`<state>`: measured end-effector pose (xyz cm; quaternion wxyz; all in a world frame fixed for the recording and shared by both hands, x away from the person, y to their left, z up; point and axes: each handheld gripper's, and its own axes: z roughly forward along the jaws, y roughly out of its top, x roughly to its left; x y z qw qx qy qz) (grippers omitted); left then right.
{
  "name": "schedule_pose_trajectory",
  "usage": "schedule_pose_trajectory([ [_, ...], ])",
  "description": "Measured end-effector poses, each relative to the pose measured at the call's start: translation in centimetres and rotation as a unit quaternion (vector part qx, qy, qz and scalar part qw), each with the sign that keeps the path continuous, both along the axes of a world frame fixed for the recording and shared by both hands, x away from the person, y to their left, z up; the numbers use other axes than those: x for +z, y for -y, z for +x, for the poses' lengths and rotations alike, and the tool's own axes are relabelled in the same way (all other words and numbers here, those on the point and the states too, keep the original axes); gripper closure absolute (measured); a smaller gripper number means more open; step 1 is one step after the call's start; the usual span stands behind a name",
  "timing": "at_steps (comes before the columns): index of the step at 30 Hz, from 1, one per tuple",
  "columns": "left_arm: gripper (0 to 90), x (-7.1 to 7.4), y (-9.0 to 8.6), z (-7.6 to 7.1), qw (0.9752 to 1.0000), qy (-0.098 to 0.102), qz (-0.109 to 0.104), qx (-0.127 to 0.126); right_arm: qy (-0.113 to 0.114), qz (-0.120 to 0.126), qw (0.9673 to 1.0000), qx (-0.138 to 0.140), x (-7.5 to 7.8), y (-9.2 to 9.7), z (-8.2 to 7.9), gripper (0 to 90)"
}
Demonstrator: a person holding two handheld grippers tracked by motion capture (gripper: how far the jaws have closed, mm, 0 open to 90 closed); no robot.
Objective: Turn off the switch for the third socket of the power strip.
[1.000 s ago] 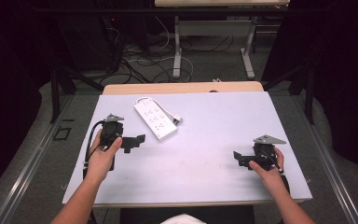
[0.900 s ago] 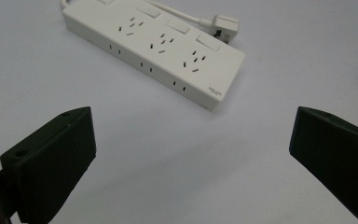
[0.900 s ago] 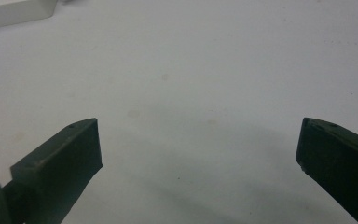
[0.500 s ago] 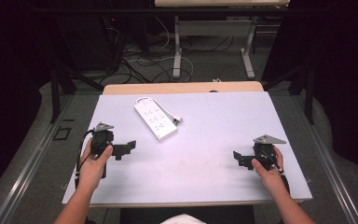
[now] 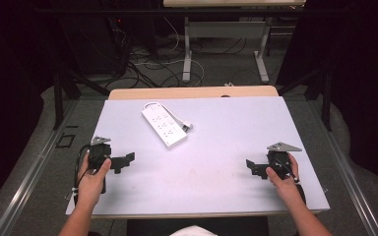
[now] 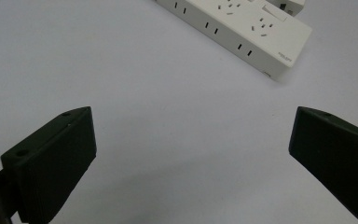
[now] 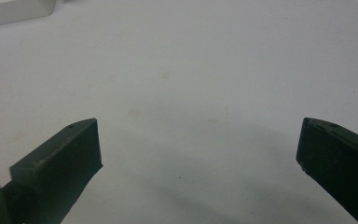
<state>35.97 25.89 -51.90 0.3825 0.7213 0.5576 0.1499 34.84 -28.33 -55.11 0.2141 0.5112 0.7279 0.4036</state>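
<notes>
Change: the left hand-held gripper (image 5: 123, 162) has drawn back toward the near left edge of the pale grey surface (image 5: 226, 128), farther from the strip; the right hand-held gripper (image 5: 254, 168) has barely shifted.
Left hand-held gripper: jaws spread wide, holding nothing, low over the surface.
White plastic power strip (image 5: 164, 126): lies flat, left of centre toward the far side, long axis diagonal from far-left to near-right, cord end at far-left.
Right hand-held gripper: jaws spread wide, empty, near the right edge.
</notes>
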Motion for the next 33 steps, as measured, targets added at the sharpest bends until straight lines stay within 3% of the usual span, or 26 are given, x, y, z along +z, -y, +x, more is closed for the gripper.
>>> schedule_pose_trajectory([
  [9, 0.8, -1.5, -0.7, -0.2, 0.9998, 0.001, -0.009, 0.016, 0.000, -0.002, 1.0000, 0.002, -0.1, 0.0, 0.0, 0.0],
  [14, 0.9, -2.0, -1.2, -0.2, 0.9998, 0.003, 0.003, 0.021, 0.001, -0.005, 1.0000, 0.004, -0.1, 0.0, 0.1, 0.0],
  [23, 0.9, -2.9, -1.7, -0.3, 0.9995, 0.003, 0.000, 0.033, 0.000, -0.005, 1.0000, 0.004, -0.1, 0.0, 0.1, 0.0],
  [33, 1.4, -3.6, -1.8, -0.2, 0.9996, -0.003, 0.011, 0.025, -0.005, -0.003, 1.0000, 0.005, -0.2, -0.2, 0.1, 0.0],
])
